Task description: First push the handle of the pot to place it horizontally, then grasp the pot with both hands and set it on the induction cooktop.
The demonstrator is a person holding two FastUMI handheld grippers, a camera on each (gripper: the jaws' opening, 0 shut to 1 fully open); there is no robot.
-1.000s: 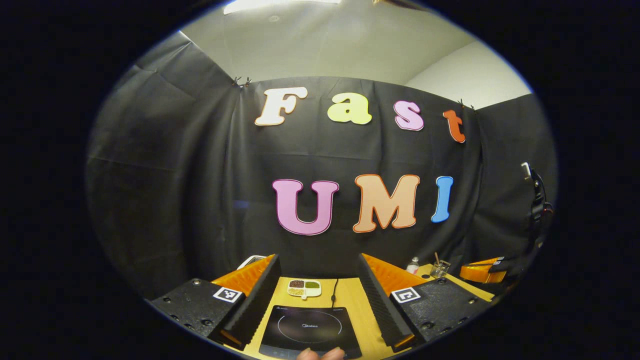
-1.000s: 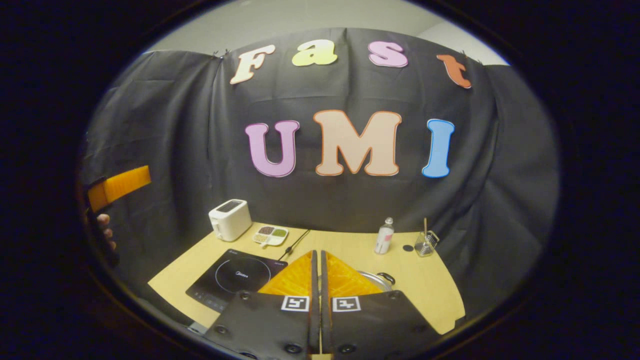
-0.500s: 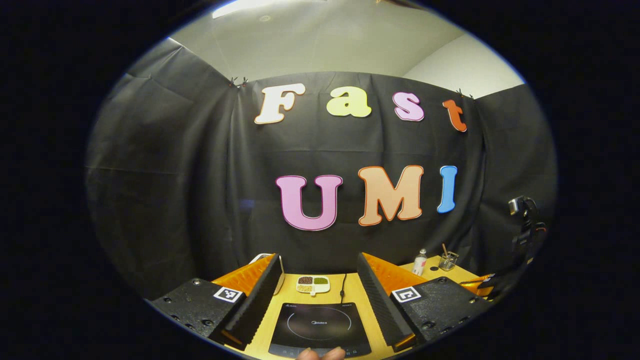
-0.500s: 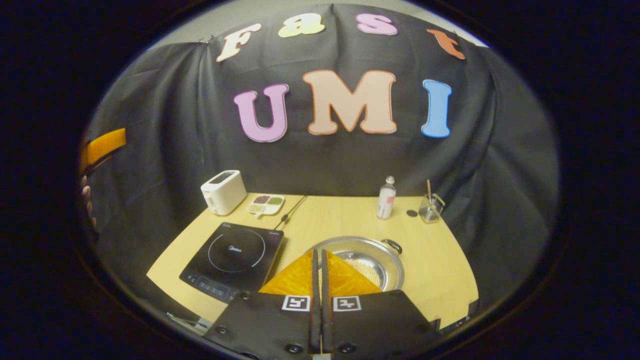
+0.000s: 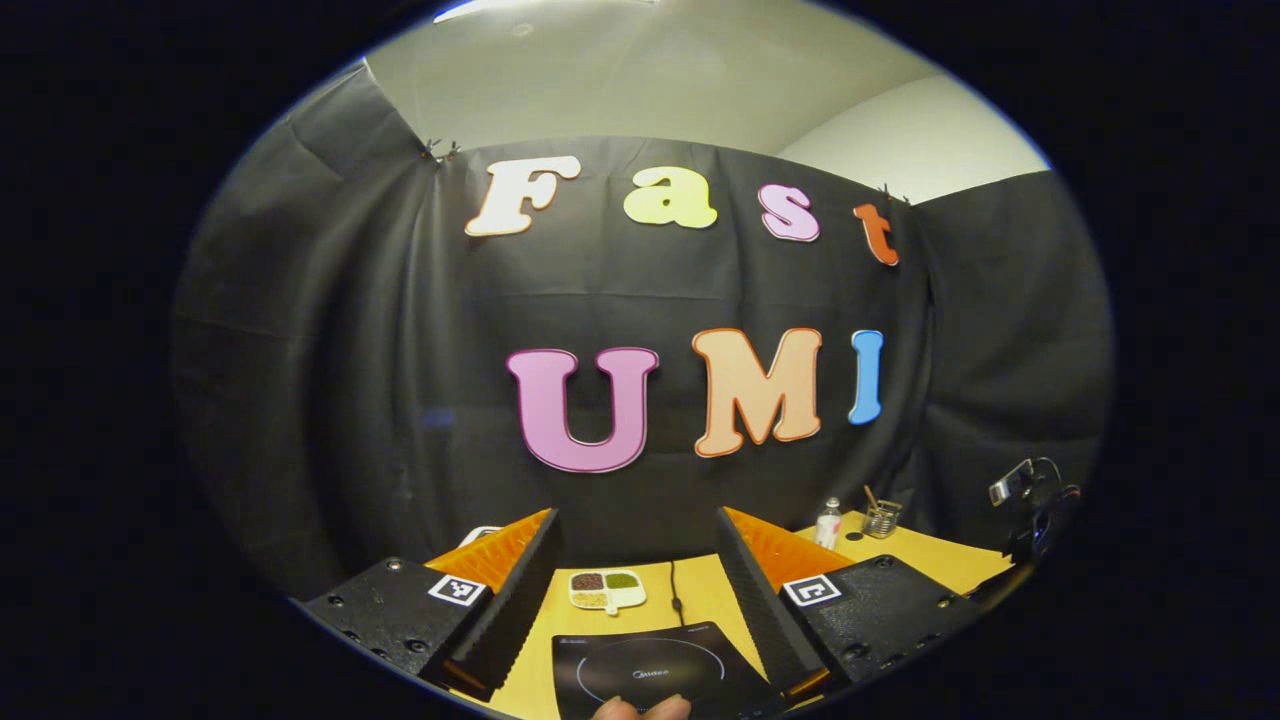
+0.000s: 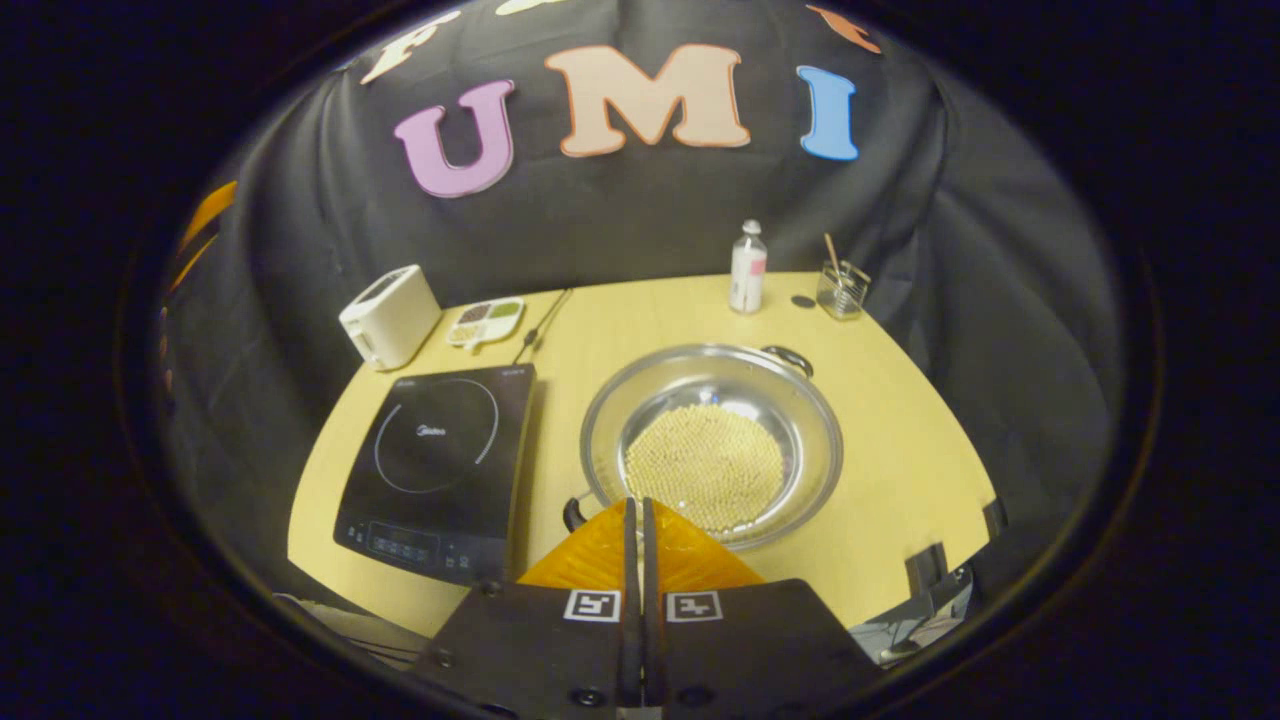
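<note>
Right gripper, fingers pressed together on nothing, I hover above the pot's near handle for pushing, left gripper open over the cooktop.

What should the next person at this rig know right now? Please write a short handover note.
Left claw: open, holds nothing, held above the induction cooktop.
Right claw: shut, holds nothing, above the near rim of the pot.
The pot sits on the table, right of the cooktop, not on it. One handle points to the far side, the other to the near side.
Done: nothing yet.
Left: push the handle to horizontal, grasp the pot with both claws, set it on the cooktop.
</note>
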